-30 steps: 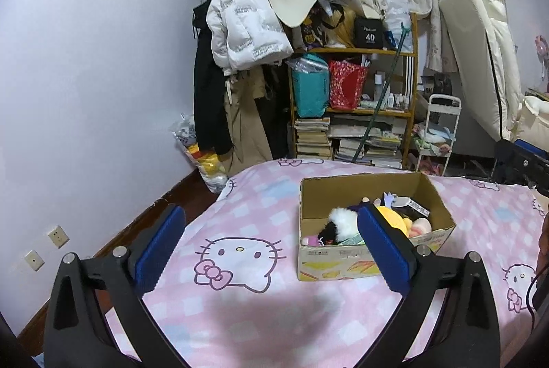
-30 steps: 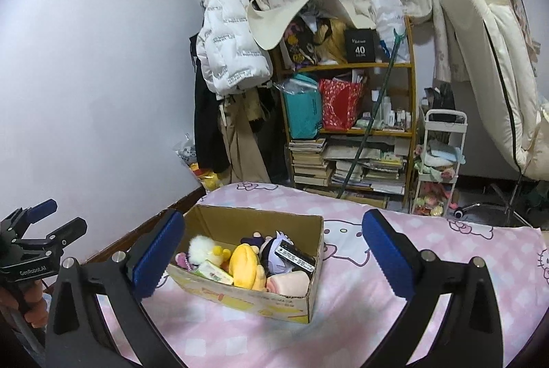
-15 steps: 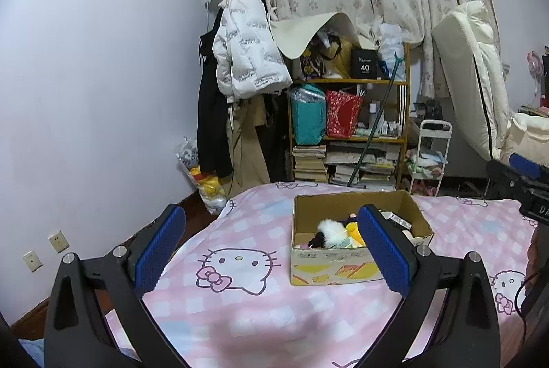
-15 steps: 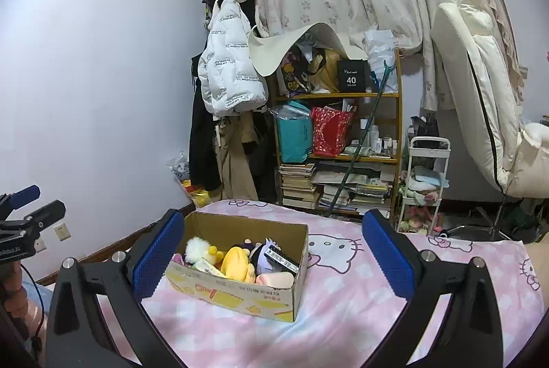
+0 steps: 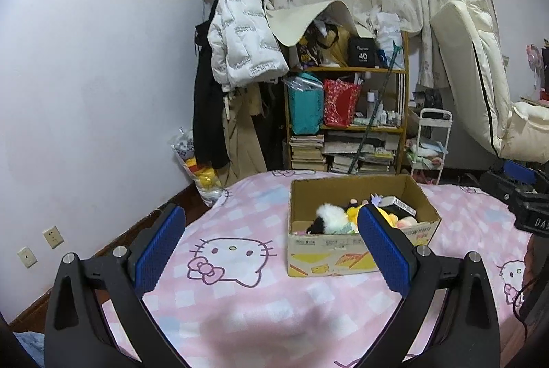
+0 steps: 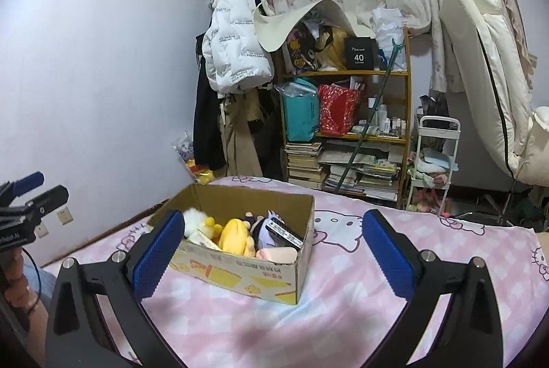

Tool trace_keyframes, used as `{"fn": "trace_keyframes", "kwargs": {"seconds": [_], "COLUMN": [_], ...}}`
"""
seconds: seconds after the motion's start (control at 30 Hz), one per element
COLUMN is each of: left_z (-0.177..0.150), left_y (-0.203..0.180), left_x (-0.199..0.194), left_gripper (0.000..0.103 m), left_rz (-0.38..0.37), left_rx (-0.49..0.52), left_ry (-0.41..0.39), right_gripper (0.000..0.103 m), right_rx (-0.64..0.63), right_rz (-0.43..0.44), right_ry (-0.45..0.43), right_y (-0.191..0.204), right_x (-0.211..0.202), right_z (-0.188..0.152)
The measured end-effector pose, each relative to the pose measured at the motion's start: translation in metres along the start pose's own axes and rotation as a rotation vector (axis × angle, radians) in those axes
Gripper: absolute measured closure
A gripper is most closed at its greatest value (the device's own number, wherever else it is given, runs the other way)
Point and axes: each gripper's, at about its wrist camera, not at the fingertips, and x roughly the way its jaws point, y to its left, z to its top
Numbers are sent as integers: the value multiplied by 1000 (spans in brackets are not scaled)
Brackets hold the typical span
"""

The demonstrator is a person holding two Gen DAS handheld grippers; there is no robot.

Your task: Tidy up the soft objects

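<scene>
An open cardboard box [image 5: 329, 248] [image 6: 240, 275] sits on the pink Hello Kitty bedspread [image 5: 240, 316] [image 6: 343, 299]. It holds several soft toys: a white and black fluffy one [image 5: 327, 217], a yellow plush [image 6: 234, 234] and a pink one [image 6: 276, 254]. My left gripper [image 5: 271, 242] is open and empty, above the bed in front of the box. My right gripper [image 6: 274, 248] is open and empty, near the box's front side. The right gripper also shows in the left wrist view [image 5: 521, 193], and the left gripper in the right wrist view [image 6: 24, 199].
A cluttered wooden shelf [image 6: 346, 127] with books and bags stands behind the bed. Coats [image 6: 233, 59] hang on the wall to its left. A small white cart [image 6: 432, 162] and a leaning cream mattress [image 6: 487, 66] stand at the right.
Both grippers first pulled up and back from the box, then came down closer to it again. Both stayed open and empty.
</scene>
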Motion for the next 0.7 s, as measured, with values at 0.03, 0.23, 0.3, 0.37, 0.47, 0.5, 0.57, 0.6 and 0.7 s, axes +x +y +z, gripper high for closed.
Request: {"fn": "trace_keyframes", "kwargs": {"seconds": [0.03, 0.23, 0.3, 0.37, 0.47, 0.5, 0.57, 0.6, 0.7], "left_z": [0, -5, -7, -9, -10, -10, -11, -11, -12], "left_y": [-2, -3, -2, -2, -2, -2, -4, -5, -8], "left_x": [2, 14, 16, 18, 20, 21, 21, 21, 20], "left_gripper": [4, 4, 4, 4, 4, 4, 4, 4, 4], "left_rz": [3, -16, -1, 16, 5, 6, 6, 6, 2], "left_rx": [3, -13, -5, 7, 2, 5, 16, 21, 37], "left_ry": [6, 32, 33, 35, 44, 45, 45, 44, 46], "right_gripper": [0, 0, 0, 0, 0, 0, 0, 0, 0], "right_rx": [-5, -13, -11, -12, -8, -6, -2, -1, 2], "right_rz": [-2, -2, -2, -2, -1, -3, -1, -1, -5], "right_ry": [7, 36, 37, 36, 38, 40, 46, 47, 46], "right_y": [0, -2, -3, -3, -5, -5, -7, -7, -8], "right_x": [3, 10, 11, 10, 11, 11, 13, 14, 13], "right_z": [-3, -8, -8, -8, -9, -10, -11, -11, -11]}}
